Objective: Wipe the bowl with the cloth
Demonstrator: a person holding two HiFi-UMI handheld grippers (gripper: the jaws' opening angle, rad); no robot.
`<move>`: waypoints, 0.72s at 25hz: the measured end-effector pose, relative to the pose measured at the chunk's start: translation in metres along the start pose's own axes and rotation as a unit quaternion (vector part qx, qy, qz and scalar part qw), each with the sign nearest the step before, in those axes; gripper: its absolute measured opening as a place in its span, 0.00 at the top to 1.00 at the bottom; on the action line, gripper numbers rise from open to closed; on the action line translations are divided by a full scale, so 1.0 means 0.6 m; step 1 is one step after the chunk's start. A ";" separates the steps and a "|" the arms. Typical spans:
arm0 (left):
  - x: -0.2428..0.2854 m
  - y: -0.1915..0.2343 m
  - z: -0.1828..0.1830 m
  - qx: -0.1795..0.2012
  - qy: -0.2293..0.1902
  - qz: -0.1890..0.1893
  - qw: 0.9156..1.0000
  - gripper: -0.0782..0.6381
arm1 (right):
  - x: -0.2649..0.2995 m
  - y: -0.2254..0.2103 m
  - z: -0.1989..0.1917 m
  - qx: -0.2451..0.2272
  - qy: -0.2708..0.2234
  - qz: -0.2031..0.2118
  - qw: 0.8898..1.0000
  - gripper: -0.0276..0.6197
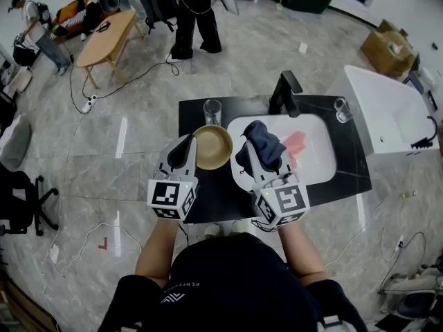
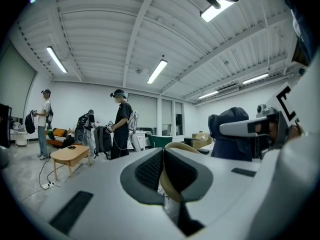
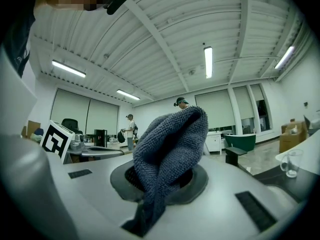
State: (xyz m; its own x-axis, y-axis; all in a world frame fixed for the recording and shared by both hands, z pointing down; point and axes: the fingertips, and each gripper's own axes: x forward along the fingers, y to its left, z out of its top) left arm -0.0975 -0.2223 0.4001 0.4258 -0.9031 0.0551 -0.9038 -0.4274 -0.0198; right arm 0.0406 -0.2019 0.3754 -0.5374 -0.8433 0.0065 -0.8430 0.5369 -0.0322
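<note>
Bowl point(image 1: 212, 147) clamped at its rim in left tongs point(image 1: 190, 151) | cloth point(image 1: 263, 146) clamped in right tongs point(image 1: 255, 156), just beside it

The right tongs point(image 3: 159, 183) clamp a bunched blue-grey terry cloth point(image 3: 172, 141); right of the cloth stands 1 clear drinking glass point(image 3: 291, 163).

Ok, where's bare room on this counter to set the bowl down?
Bare black counter shows at the near edge between the left gripper and right gripper, and in the strip right of the sink. The sink's near right part is bare too, beside the pink item. Crowded: the back edge, with a glass, the faucet and a second glass.
</note>
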 end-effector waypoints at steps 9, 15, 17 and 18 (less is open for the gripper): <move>-0.007 0.007 -0.023 -0.016 0.015 0.002 1.000 0.87 | 0.000 -0.001 -0.028 0.010 0.019 -0.005 1.000 0.87; -0.010 0.005 -0.037 -0.023 0.024 0.000 0.999 0.87 | 0.000 0.002 -0.039 0.017 0.025 -0.004 1.000 0.87; -0.011 0.004 -0.040 -0.025 0.027 -0.002 0.999 0.87 | 0.000 0.004 -0.039 0.019 0.026 -0.003 0.999 0.87; -0.011 0.004 -0.041 -0.026 0.028 -0.003 0.999 0.87 | 0.000 0.005 -0.040 0.020 0.026 -0.002 0.999 0.87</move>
State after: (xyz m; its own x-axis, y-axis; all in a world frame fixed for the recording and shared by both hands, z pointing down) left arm -0.1038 -0.2164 0.4241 0.4300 -0.8961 0.1102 -0.9026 -0.4292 0.0321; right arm 0.0377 -0.1999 0.3992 -0.5360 -0.8421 0.0593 -0.8437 0.5319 -0.0729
